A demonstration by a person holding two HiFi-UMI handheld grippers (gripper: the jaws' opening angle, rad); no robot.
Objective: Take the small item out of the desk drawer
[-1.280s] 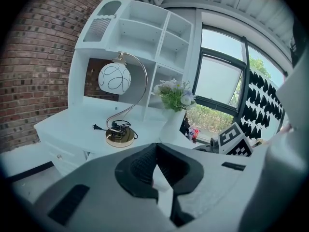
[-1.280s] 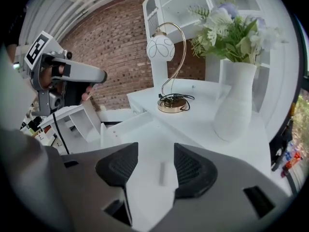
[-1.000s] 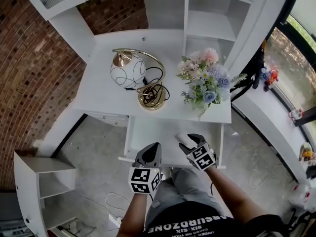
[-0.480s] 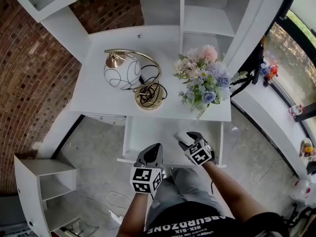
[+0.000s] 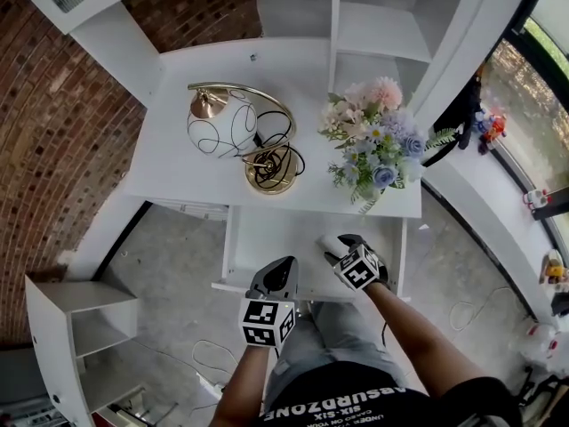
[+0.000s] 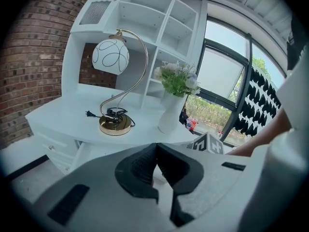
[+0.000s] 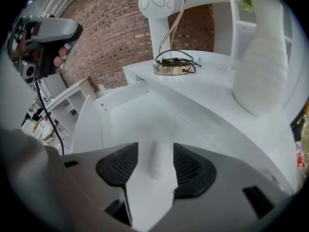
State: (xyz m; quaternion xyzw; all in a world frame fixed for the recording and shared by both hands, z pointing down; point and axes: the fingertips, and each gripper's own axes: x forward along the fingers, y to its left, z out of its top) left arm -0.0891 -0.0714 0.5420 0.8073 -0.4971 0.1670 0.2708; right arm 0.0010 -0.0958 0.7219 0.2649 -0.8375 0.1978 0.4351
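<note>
The desk drawer point(image 5: 267, 238) stands pulled out below the white desktop. A small white cylinder point(image 5: 330, 243) lies on its floor near the right side. My right gripper point(image 5: 342, 250) reaches into the drawer, open. In the right gripper view the cylinder point(image 7: 158, 159) lies between the two fingers with a gap on each side, and the right gripper point(image 7: 155, 164) hangs just above the drawer floor. My left gripper point(image 5: 276, 276) hovers at the drawer's front edge. In its own view the left gripper point(image 6: 156, 149) is shut, with nothing between the pads.
On the desktop stand a gold arc lamp with a white globe point(image 5: 222, 130), its coiled cable point(image 5: 276, 163), and a vase of flowers point(image 5: 378, 154). A white hutch with shelves point(image 5: 373, 34) rises behind. A low white shelf unit point(image 5: 80, 323) stands on the floor at the left.
My right gripper has edged a little further into the drawer, around the white cylinder. The left gripper has hardly moved.
</note>
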